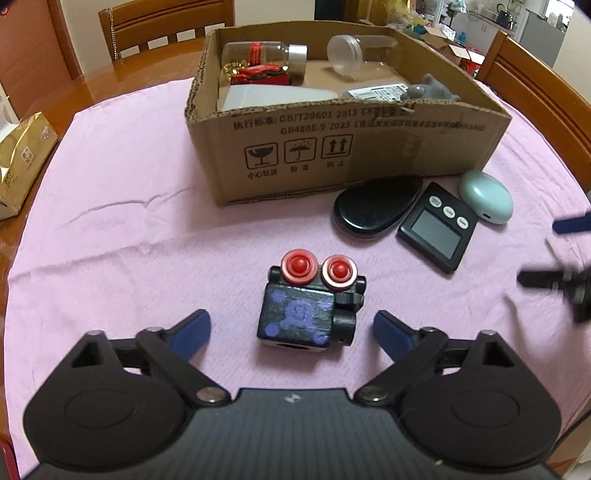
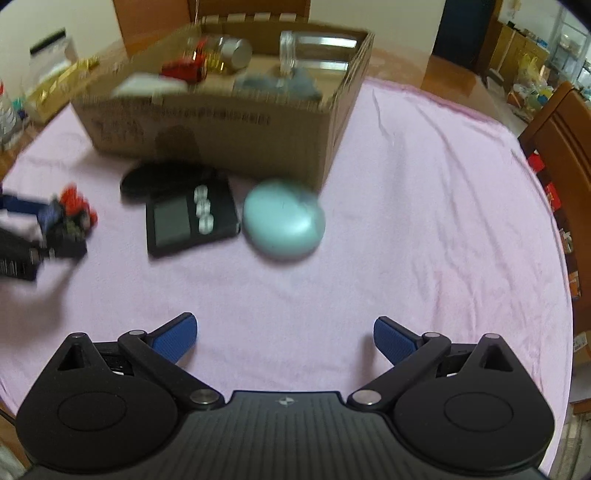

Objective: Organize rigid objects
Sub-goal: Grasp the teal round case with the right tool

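Note:
A black toy block with purple marks and two red knobs (image 1: pixel 310 302) lies on the pink cloth (image 1: pixel 129 221). My left gripper (image 1: pixel 291 321) is open, a blue finger on either side of the block, neither touching it. Behind it an open cardboard box (image 1: pixel 369 147) holds jars, a red toy car and a grey figure. By the box's front wall lie a black oval case (image 1: pixel 376 206), a black digital timer (image 1: pixel 437 225) and a mint-green case (image 1: pixel 485 201). My right gripper (image 2: pixel 284 323) is open over bare cloth, short of the mint-green case (image 2: pixel 284 221) and the timer (image 2: pixel 188 221).
A gold packet (image 1: pixel 22 162) sits at the table's left edge. Wooden chairs stand behind the box (image 1: pixel 166 26) and at the right (image 1: pixel 535 85). The right wrist view is blurred. Bare cloth spreads to the right of the box (image 2: pixel 443 184).

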Demonstrator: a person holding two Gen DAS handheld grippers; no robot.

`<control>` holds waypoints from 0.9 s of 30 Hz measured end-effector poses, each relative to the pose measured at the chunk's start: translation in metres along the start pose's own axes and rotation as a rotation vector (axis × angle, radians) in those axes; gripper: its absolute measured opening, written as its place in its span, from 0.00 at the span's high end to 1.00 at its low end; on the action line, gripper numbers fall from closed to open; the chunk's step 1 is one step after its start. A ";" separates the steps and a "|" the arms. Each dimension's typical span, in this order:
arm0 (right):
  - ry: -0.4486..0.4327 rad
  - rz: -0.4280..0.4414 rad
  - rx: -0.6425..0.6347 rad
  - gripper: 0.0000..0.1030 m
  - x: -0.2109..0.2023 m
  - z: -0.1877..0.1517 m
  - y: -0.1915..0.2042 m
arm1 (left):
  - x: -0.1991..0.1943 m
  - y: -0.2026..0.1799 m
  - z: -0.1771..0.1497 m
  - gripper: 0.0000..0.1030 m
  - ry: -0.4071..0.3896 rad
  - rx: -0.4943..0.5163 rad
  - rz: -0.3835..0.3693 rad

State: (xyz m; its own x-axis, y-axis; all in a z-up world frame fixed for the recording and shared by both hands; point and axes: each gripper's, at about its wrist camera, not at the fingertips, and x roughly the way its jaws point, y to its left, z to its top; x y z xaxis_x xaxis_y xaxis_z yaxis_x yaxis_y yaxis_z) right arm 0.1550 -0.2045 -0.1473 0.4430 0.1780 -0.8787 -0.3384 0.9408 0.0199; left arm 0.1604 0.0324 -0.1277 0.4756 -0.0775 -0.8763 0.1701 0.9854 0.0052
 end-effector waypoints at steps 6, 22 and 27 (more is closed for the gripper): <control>-0.084 -0.028 0.029 0.00 0.005 0.032 -0.006 | 0.005 -0.002 0.003 0.01 0.005 0.010 0.012; -0.077 -0.086 0.004 0.00 0.043 0.059 -0.021 | 0.009 0.000 0.008 0.01 0.009 0.005 0.014; -0.041 -0.088 -0.005 0.00 0.042 0.050 -0.041 | 0.009 0.000 0.008 0.01 0.005 0.003 0.016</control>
State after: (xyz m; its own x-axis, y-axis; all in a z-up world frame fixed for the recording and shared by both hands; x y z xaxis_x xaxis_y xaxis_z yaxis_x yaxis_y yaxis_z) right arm 0.2286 -0.2208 -0.1615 0.5049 0.1060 -0.8567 -0.3006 0.9519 -0.0594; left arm 0.1716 0.0304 -0.1316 0.4739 -0.0607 -0.8785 0.1647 0.9861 0.0207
